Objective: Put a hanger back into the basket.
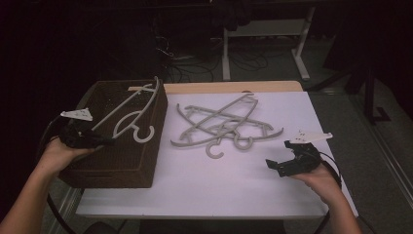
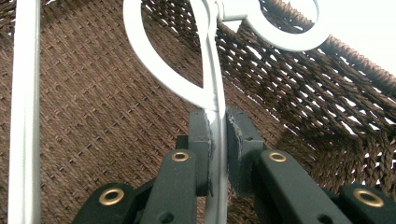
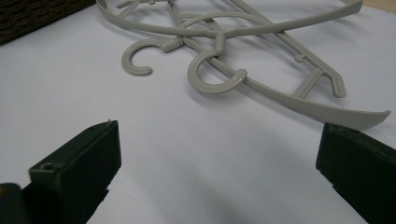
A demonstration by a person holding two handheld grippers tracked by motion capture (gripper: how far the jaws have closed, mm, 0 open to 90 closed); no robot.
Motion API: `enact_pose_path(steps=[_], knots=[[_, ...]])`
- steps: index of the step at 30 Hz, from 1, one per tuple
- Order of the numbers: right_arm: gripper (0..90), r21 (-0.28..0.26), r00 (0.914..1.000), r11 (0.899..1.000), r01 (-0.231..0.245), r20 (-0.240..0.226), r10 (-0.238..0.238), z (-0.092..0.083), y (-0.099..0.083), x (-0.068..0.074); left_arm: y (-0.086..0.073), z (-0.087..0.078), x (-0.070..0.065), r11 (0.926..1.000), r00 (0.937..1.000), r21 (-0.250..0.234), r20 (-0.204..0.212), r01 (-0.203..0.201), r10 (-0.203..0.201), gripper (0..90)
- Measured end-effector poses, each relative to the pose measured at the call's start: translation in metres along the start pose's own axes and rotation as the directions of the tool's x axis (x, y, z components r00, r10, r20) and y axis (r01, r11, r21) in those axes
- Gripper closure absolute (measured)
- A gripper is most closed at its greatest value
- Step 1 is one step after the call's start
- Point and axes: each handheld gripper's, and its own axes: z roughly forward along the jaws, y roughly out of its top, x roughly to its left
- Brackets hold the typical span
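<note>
The white table (image 1: 204, 185) carried everything, and on its left side sat the brown woven basket (image 1: 117, 161), the one container in play. In it, one grey hanger (image 1: 127, 108) leaned tilted, its hook (image 1: 144, 134) over the basket's right rim and its far end poking up past the back rim; how much of it rested on the basket floor was hard to judge in the dim high view. Just right of the basket, out on the bare table, lay the loose pile of hangers (image 1: 225, 123), crossed over one another, hooks toward the person. The left gripper (image 1: 100, 141) was over the basket, jaws clamped tight on the hanger's thin arm. The right gripper (image 1: 280, 165) hovered near the pile, jaws wide apart, gripping nothing.
</note>
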Motion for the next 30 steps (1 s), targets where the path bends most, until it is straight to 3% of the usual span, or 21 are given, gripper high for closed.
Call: enact_pose_path(steps=[5,9,15,19,20,30], knots=[[0.0,0.003,1.0,1.0,0.004,0.002,-0.004,-0.001,0.0,0.001,-0.001,-0.001,-0.001,0.9998,0.9998,0.014,0.014,0.015,-0.016,81.6],[0.0,0.0,1.0,1.0,0.004,0.002,-0.004,-0.002,-0.001,0.002,-0.002,-0.004,-0.005,0.9999,1.0,0.016,-0.007,0.003,-0.003,81.5],[0.0,0.002,1.0,1.0,0.009,-0.001,-0.009,-0.001,-0.001,0.002,-0.006,-0.002,0.001,0.9997,0.9989,0.022,-0.046,0.007,-0.006,80.3],[0.0,0.002,1.0,1.0,0.006,0.0,-0.006,-0.002,-0.001,0.002,-0.007,-0.009,0.004,0.9985,0.9971,-0.05,-0.07,0.025,-0.028,69.0],[0.0,0.001,1.0,1.0,0.006,0.0,-0.006,-0.002,-0.001,0.002,-0.007,-0.011,0.004,0.9978,0.997,-0.06,-0.07,0.03,-0.034,61.8],[0.0,0.003,0.9999,1.0,0.011,-0.005,-0.011,-0.001,-0.001,0.004,0.008,-0.012,-0.009,0.9893,0.9965,-0.14,-0.067,0.041,-0.051,41.2]])
